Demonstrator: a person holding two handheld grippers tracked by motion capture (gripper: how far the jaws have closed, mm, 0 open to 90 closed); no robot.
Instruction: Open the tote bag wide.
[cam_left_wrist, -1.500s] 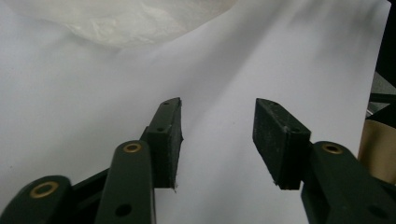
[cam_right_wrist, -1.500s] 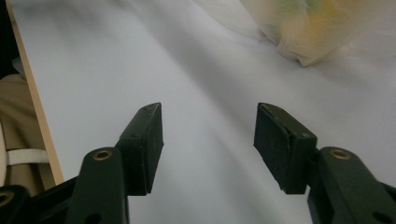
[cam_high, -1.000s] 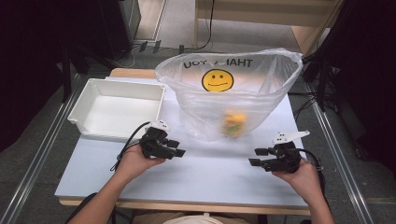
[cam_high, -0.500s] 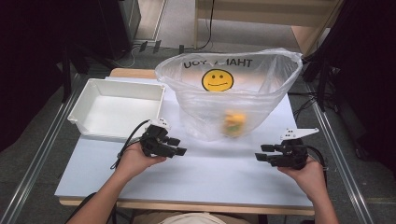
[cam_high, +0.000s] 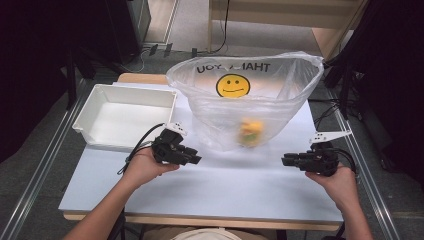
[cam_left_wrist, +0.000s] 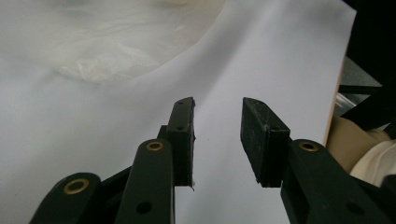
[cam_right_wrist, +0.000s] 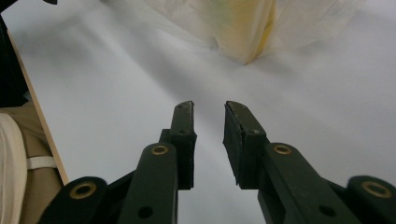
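Open white tabletop (cam_high: 235, 185) lies between the left tool (cam_high: 192, 159) and right tool (cam_high: 286, 161), so the lane across the front is free. Ahead, the clear plastic bag (cam_high: 250, 115) blocks the middle, and the white tray (cam_high: 125, 116) walls off the left rear.

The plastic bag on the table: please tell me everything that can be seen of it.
The plastic bag is thin, clear and crinkled. It stands open on the white table, to the right of the white tray, its mouth wide and facing up. Its far wall carries a yellow smiley face under dark lettering that reads mirrored from the high view. A yellow-orange object lies inside at the bottom, blurred through the film. Neither gripper touches the bag.
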